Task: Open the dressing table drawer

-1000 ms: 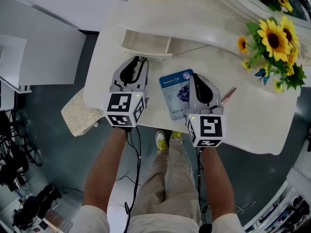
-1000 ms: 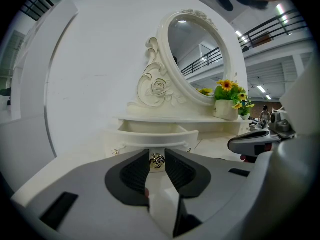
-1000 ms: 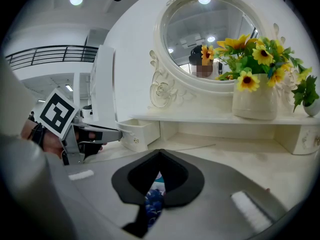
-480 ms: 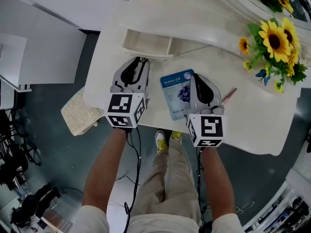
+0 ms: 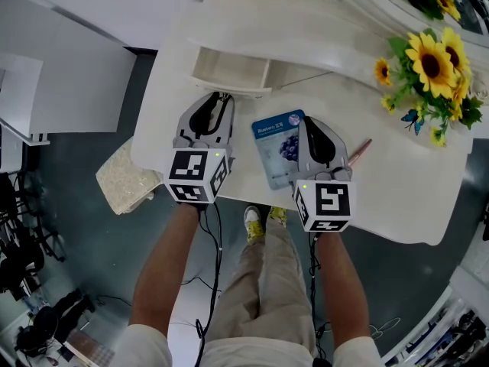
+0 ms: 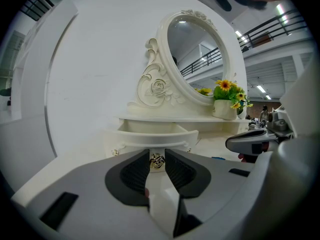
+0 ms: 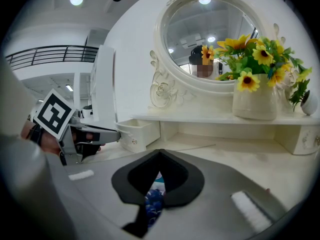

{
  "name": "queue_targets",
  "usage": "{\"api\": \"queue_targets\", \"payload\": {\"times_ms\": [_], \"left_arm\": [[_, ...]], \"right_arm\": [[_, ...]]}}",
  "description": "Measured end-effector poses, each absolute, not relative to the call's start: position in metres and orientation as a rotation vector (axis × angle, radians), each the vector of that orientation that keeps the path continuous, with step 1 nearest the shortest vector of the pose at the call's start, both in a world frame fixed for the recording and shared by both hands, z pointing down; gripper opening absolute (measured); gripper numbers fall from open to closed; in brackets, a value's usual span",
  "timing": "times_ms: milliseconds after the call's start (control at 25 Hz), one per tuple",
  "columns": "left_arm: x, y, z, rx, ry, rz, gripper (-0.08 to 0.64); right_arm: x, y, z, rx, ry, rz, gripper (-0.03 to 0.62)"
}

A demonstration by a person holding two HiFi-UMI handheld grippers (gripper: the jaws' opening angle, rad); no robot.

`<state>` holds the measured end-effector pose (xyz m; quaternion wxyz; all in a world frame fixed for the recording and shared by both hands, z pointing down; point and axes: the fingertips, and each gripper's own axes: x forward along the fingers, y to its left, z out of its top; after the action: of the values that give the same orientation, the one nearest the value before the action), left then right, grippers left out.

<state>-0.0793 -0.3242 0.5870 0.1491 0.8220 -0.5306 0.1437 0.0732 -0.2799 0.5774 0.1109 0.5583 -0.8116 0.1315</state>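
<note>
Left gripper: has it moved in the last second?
No. The left gripper stays on the drawer knob, same gap to the blue sachet as before.

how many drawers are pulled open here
1: the small drawer straight ahead of the left gripper, its knob between that gripper's jaws. Others may be hidden.

The one word that can be read is "Blueberry", printed near the far end of the blue sachet (image 5: 278, 151) lying on the worktop (image 5: 397, 182). The smaller print beside it is too fine to read. The cubes on the left tool (image 5: 219, 98) and right tool (image 5: 306, 122) carry black-and-white square code patterns without letters.
</note>
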Motion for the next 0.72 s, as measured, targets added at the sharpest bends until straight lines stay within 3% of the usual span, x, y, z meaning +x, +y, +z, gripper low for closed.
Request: {"api": "queue_targets", "payload": {"times_ms": [720], "left_arm": [[-0.0798, -0.3205, 0.5868, 2.369, -1.517, 0.418, 0.1]], "right_arm": [[0.0727, -0.2795, 0.5761, 1.64, -2.391, 0.382, 0.009]]}}
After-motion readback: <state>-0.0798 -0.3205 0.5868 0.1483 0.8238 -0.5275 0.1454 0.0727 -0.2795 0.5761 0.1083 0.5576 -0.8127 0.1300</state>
